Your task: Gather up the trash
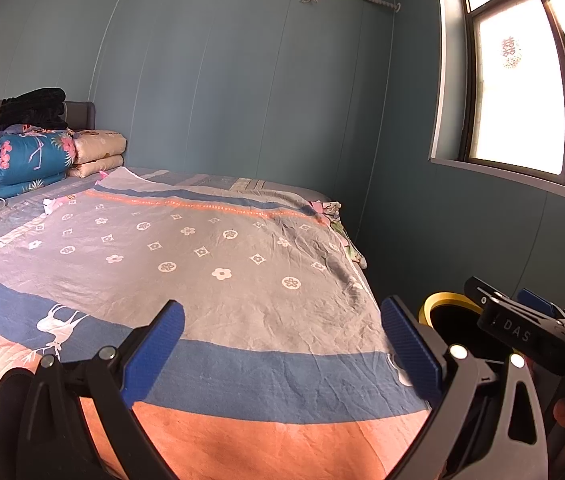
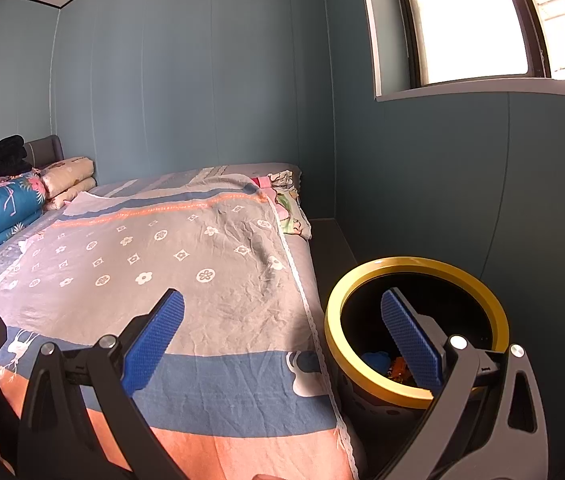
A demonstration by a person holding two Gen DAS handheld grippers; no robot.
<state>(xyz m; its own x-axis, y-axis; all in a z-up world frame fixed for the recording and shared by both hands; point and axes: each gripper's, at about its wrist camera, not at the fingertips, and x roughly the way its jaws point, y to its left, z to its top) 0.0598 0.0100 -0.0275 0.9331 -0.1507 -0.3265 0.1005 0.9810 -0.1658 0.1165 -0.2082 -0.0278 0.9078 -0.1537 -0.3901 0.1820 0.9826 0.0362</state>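
Down on the floor just beside the bed's near corner stands the trash bin [image 2: 416,270], a dark, round container with a yellow rim. Inside it lie a blue item [image 2: 376,360] and something orange [image 2: 398,370], probably crumpled wrappers, though the dim interior makes that hard to tell. The right gripper [image 2: 282,340] hangs above the bed edge and the bin with its blue-padded fingers [image 2: 410,340] spread wide and holding nothing; one finger shows in front of the bin's mouth. The left gripper [image 1: 282,344] hovers over the bedspread [image 1: 210,264], its fingers [image 1: 154,352] likewise apart and empty, with the right gripper's black body at the frame's right side, partly covering the bin. The patterned bedspread in grey, blue and orange covers the bed [image 2: 302,256]. Folded quilts [image 1: 26,160] are stacked at the headboard, and a window [image 1: 518,92] lets in bright light on the right wall.
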